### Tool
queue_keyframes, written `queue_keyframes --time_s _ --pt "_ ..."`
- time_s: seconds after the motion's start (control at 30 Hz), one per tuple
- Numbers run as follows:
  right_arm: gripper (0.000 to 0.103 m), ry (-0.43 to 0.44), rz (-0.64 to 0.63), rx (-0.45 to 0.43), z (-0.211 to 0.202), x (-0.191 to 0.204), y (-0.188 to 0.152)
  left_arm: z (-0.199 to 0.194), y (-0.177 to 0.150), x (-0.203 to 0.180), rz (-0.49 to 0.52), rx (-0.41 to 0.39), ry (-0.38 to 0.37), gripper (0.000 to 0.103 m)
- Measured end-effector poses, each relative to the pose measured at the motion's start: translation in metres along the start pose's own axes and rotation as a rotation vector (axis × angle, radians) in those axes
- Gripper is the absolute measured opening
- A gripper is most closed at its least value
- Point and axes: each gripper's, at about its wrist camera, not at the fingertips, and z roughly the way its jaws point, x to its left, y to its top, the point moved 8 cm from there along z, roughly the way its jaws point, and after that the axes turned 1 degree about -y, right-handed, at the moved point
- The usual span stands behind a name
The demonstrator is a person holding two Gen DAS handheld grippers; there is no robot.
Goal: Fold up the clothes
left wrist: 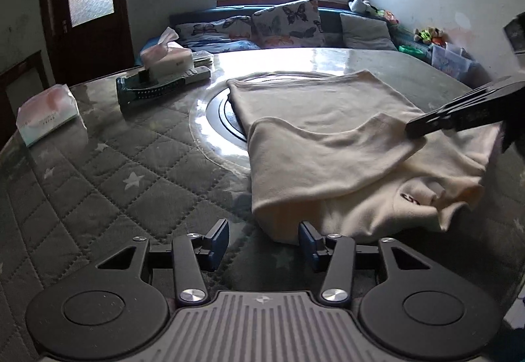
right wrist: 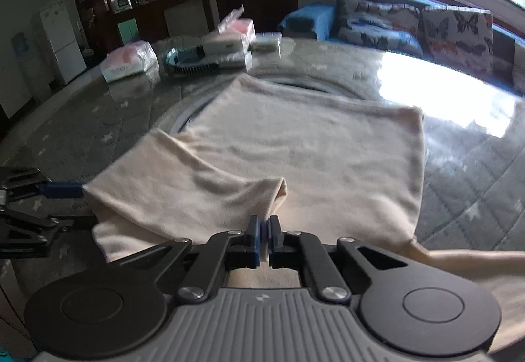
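A cream garment [left wrist: 328, 132] lies partly folded on the round table, with one sleeve [left wrist: 315, 152] laid across its body. My left gripper [left wrist: 264, 239] is open and empty at the garment's near edge, its right finger touching the fold. It also shows in the right wrist view [right wrist: 62, 189] at the far left. My right gripper [right wrist: 264, 230] is shut on the cuff end of the sleeve [right wrist: 197, 184], low over the garment [right wrist: 311, 145]. It also shows in the left wrist view [left wrist: 413, 129] at the right.
The table [left wrist: 98, 171] has a quilted grey star cover under glass and a turntable ring [left wrist: 216, 119] in the middle. Tissue packs [left wrist: 46, 114], a tissue box [left wrist: 167, 56] and a dark tray [left wrist: 154, 88] sit at its far left. A sofa with butterfly cushions [left wrist: 285, 22] stands behind.
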Motion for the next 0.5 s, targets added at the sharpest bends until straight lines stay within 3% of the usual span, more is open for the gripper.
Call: queue_keyframes --time_s 0.1,0.17,0.27,0.4,0.5 --pt "0.003 -0.019 -0.031 -0.052 -0.02 0.002 0.013 0.002 0.0 -0.003 0.007 -0.006 -0.012 0.037" --pt "0.003 -0.034 -0.053 -0.091 -0.035 0.003 0.023 0.003 0.0 -0.007 0.024 -0.013 -0.013 0.022" --pt "0.003 -0.067 -0.084 -0.151 -0.061 0.002 0.035 0.003 0.001 -0.014 0.057 -0.027 -0.002 0.009" --pt "0.003 -0.114 -0.095 -0.178 -0.085 -0.005 0.035 -0.005 0.003 -0.023 0.122 -0.068 0.011 0.005" --pt "0.003 -0.129 -0.076 -0.117 -0.079 -0.015 0.016 -0.009 0.001 -0.027 0.155 -0.071 0.001 0.004"
